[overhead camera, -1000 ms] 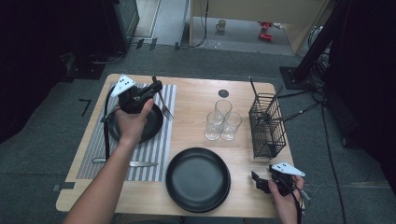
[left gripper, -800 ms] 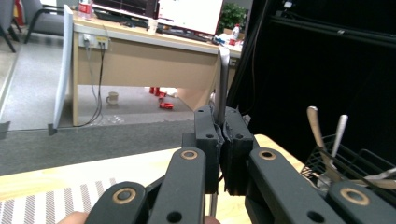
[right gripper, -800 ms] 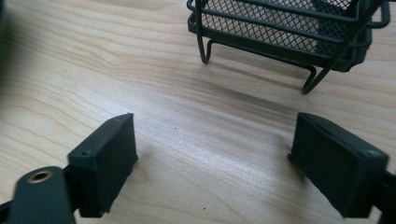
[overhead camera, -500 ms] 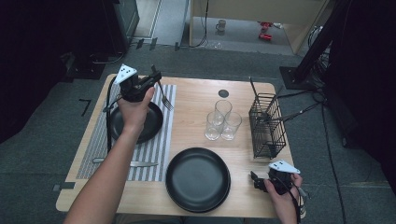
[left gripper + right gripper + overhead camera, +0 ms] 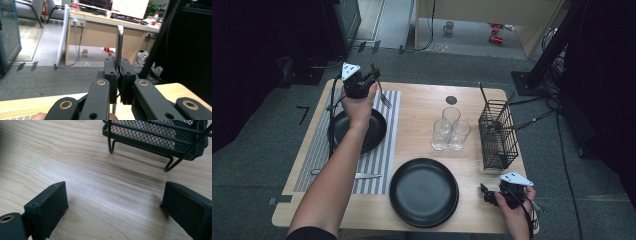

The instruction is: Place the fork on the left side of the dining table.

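Observation:
At the far left of the table my left gripper (image 5: 371,80) is held up above the striped placemat (image 5: 382,155), shut on a metal fork (image 5: 384,98). The fork's tines hang toward the mat. In the left gripper view the fork's handle (image 5: 119,42) rises straight up between the closed jaws of that gripper (image 5: 119,62). My right gripper (image 5: 486,194) rests low at the front right corner, open and holding nothing. In the right gripper view its gripper (image 5: 115,202) has bare wood between the spread jaws, with the wire basket's foot (image 5: 170,161) just ahead.
A black plate (image 5: 369,137) lies on the placemat with a knife (image 5: 364,175) near the mat's front edge. A larger black plate (image 5: 424,192) sits front centre. Three glasses (image 5: 449,131) stand mid-table, a black wire basket (image 5: 497,132) at the right, and a small dark disc (image 5: 451,100) at the back.
My left gripper has carried the fork away from the person, toward the far left corner of the table. The right gripper has stayed almost where it was, open.

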Demonstrator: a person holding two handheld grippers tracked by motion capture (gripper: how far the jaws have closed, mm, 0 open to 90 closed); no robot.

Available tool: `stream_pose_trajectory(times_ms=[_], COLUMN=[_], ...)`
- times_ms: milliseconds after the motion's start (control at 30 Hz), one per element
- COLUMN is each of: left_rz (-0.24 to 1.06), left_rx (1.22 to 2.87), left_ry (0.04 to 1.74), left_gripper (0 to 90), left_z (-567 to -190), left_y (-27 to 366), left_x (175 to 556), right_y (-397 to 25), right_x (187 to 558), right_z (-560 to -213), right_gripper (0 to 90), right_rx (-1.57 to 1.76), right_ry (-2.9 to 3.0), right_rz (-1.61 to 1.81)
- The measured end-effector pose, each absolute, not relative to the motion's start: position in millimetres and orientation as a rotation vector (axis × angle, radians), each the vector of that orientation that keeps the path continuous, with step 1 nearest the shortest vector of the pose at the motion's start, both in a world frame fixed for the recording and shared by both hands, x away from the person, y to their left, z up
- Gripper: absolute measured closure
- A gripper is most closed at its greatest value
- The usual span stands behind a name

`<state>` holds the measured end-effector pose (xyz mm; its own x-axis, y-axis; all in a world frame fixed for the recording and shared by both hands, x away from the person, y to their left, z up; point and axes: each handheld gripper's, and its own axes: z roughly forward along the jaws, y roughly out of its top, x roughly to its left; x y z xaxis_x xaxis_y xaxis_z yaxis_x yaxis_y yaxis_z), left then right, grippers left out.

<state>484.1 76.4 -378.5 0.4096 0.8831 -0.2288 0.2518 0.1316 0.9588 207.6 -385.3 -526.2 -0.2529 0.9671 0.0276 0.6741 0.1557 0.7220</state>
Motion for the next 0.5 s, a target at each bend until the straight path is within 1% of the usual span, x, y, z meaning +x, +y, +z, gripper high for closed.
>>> stream_pose_trajectory(times_ms=[133,500], left_rz=[0.613,0.632], left_rx=[1.382,1.354], left_ry=[1.137,1.201], left_gripper=[87.7,87.8], left_z=[-389,-417], left_y=[76,68], left_x=[494,521], right_y=[-385,-385], right_x=[208,208], right_z=[-526,-526], right_gripper=[6.5,6.5], right_rx=[1.558,1.558], right_ry=[1.994,1.993], right_rz=[0.877,0.878])
